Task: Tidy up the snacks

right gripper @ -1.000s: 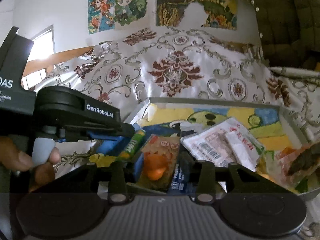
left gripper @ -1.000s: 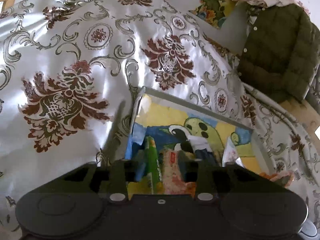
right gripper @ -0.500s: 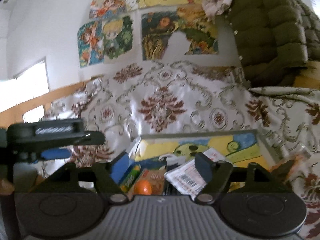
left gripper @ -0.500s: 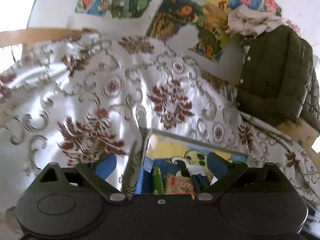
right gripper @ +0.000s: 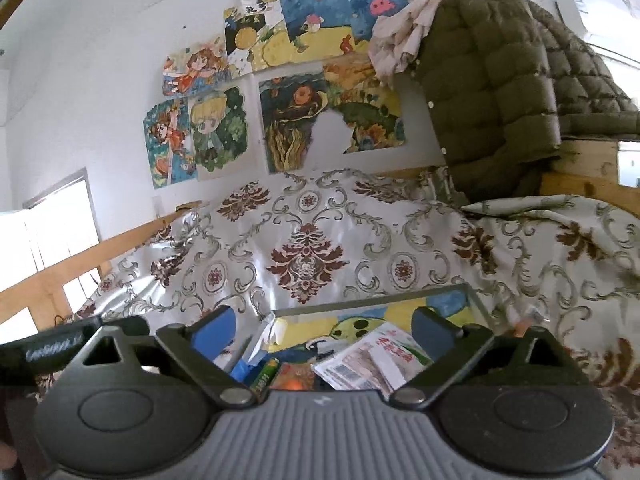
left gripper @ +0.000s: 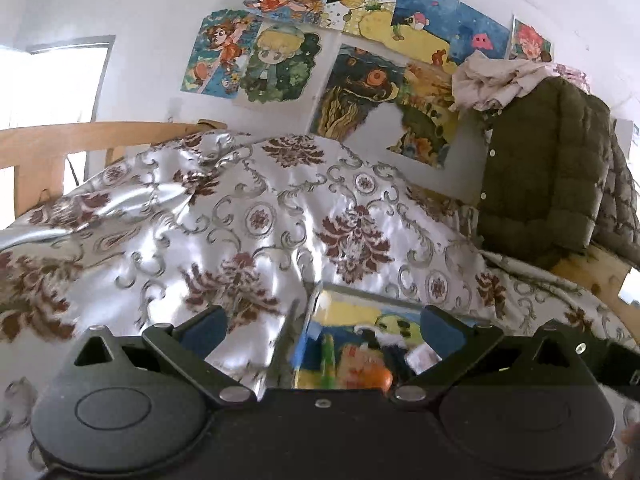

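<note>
Snack packets lie flat in the shallow tray (right gripper: 476, 304): a white barcoded packet (right gripper: 372, 364), a green tube (right gripper: 266, 374), an orange-printed pack (right gripper: 294, 378) between them.

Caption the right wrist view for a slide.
Right gripper opening, nothing between its jaws, above a tray of snack packets on patterned cloth.

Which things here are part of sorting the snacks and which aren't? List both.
Job: tray, white snack packet, green snack stick, orange snack pack.
Lying about: olive jacket, wall drawings, patterned cloth.
</note>
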